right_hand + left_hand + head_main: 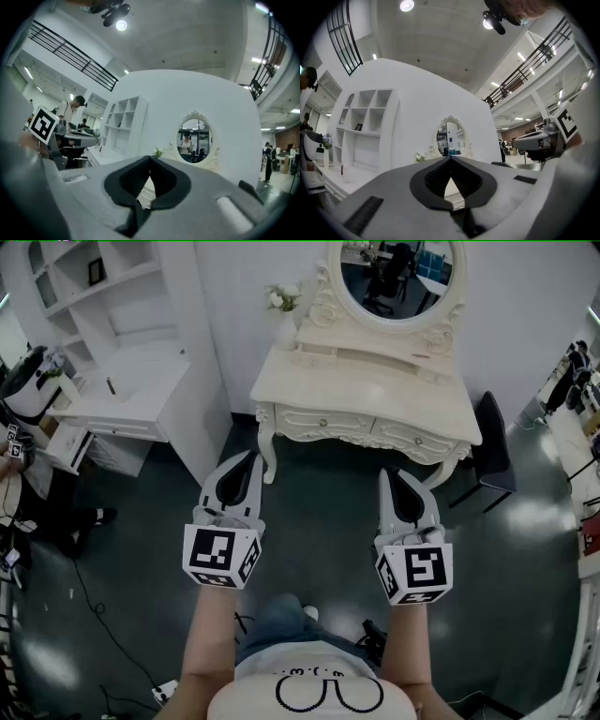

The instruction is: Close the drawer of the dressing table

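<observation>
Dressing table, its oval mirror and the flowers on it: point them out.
dressing table (pixel 375 395), head view, bare middle of its top.
oval mirror (pixel 398 277), head view, the glass.
flowers (pixel 281 298), head view, the white blooms.

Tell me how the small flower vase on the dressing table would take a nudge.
The flower vase looks narrow with blooms carried high, so it would probably tip rather than slide. It seems small, likely light, so a slight knock may do it. It stands near the left rear corner of the dressing table, so it might fall off.
</observation>
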Available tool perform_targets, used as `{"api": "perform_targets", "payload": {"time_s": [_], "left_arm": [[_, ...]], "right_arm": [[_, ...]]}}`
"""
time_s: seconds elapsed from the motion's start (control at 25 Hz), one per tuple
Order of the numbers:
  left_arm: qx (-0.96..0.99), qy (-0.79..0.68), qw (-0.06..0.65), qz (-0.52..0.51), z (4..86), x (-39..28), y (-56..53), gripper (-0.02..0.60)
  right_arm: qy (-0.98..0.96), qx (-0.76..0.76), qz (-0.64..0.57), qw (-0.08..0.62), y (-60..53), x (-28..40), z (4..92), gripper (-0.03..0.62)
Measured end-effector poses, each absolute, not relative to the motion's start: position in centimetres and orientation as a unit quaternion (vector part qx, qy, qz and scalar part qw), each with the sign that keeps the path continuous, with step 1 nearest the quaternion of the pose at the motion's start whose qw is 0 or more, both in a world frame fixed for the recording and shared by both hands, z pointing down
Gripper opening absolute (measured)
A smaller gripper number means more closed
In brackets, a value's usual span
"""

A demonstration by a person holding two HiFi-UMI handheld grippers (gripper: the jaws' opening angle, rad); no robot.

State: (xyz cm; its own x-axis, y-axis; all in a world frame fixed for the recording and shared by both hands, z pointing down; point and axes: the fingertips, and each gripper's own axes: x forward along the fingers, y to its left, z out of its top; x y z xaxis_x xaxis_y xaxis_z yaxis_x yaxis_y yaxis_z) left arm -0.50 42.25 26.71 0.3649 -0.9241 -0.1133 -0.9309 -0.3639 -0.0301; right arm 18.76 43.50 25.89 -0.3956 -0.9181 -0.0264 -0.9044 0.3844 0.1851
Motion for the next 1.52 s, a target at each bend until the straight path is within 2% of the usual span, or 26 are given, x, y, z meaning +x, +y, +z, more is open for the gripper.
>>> {"api": "perform_targets", "payload": {"time_s": [0.52,1.08,1.52], "left_arm": [[-0.823,0.564,0.044,0.047,27.5,-0.3,36.0,-0.002],[-0.829,0.557,0.032,0.041,28.0,-1.6,17.1,-0.002],[-0.836,0.548,0.018,0.027,28.4,-5.4,3.3,-0.002]], "right_arm": [[-0.835,0.541,-0.091,0.038,37.7,18.6,26.7,0.003],[-0.839,0.535,-0.074,0.066,19.0,17.1,27.6,0.003],[-0.829,0.549,-0.054,0.088,5.4,13.9,28.3,0.005]]}}
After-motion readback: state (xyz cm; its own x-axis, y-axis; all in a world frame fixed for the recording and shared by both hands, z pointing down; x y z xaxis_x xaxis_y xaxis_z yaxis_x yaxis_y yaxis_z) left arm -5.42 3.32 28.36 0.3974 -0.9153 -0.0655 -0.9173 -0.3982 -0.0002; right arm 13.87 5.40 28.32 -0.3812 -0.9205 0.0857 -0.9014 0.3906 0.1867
